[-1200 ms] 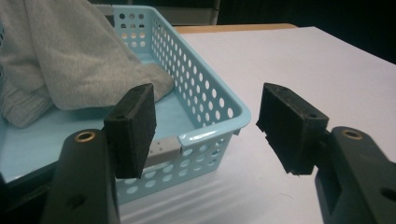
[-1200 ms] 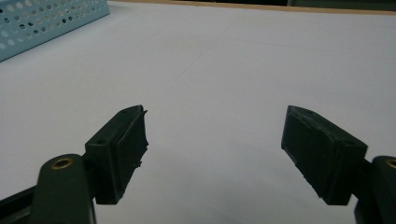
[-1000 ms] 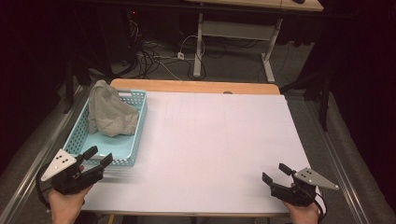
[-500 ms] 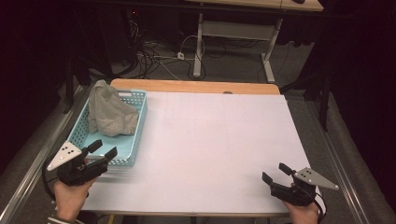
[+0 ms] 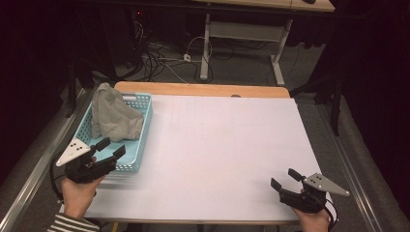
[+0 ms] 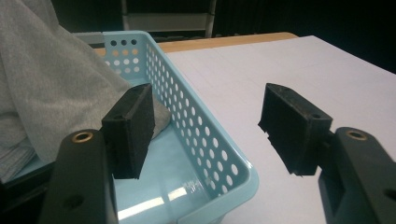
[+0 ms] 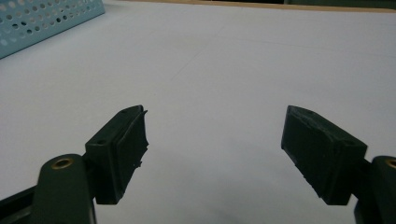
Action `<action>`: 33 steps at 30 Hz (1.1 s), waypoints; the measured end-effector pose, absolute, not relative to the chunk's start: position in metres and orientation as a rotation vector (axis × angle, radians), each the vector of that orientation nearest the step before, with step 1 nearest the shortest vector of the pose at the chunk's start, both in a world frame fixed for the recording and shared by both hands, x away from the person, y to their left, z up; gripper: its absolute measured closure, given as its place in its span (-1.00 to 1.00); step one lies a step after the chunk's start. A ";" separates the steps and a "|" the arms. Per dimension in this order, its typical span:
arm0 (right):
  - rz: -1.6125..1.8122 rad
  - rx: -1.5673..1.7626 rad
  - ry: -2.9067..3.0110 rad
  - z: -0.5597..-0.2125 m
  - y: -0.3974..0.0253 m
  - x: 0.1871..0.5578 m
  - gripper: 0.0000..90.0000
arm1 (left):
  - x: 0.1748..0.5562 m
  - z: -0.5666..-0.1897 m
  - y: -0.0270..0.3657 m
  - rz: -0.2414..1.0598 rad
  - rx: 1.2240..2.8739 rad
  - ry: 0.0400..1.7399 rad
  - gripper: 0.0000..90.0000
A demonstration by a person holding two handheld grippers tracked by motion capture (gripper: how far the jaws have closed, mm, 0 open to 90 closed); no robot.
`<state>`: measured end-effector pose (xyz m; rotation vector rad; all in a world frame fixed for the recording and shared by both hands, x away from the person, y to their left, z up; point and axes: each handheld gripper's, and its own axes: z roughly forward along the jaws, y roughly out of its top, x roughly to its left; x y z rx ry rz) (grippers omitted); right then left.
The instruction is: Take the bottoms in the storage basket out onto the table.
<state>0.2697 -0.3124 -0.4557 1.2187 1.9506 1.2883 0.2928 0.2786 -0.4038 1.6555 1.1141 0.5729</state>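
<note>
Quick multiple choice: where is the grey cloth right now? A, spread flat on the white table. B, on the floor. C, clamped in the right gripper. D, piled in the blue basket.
D: the grey cloth sits heaped inside the blue basket, with both grippers open and empty.

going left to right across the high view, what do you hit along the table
left gripper → light blue basket holding the grey cloth → bare white table top → right gripper

A cloth point(image 5: 115, 117) lies in the basket point(image 5: 143, 140) at the surface's point(image 5: 232, 150) left edge; the left claw point(image 5: 110, 149) straddles its near corner.
</note>
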 end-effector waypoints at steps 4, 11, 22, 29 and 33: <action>1.290 1.221 1.945 -0.456 -0.312 0.270 -0.49 | 0.298 -0.402 0.279 0.576 1.660 1.122 -0.25; 1.284 1.222 1.951 -0.456 -0.313 0.270 -0.50 | 0.304 -0.401 0.278 0.579 1.668 1.131 -0.25; 1.282 1.221 1.955 -0.456 -0.313 0.269 -0.50 | 0.311 -0.399 0.282 0.582 1.661 1.147 -0.25; 1.282 1.222 1.954 -0.456 -0.313 0.269 -0.50 | 0.316 -0.396 0.285 0.596 1.662 1.166 -0.25; 1.281 1.221 1.954 -0.456 -0.313 0.269 -0.50 | 0.319 -0.396 0.286 0.593 1.660 1.177 -0.25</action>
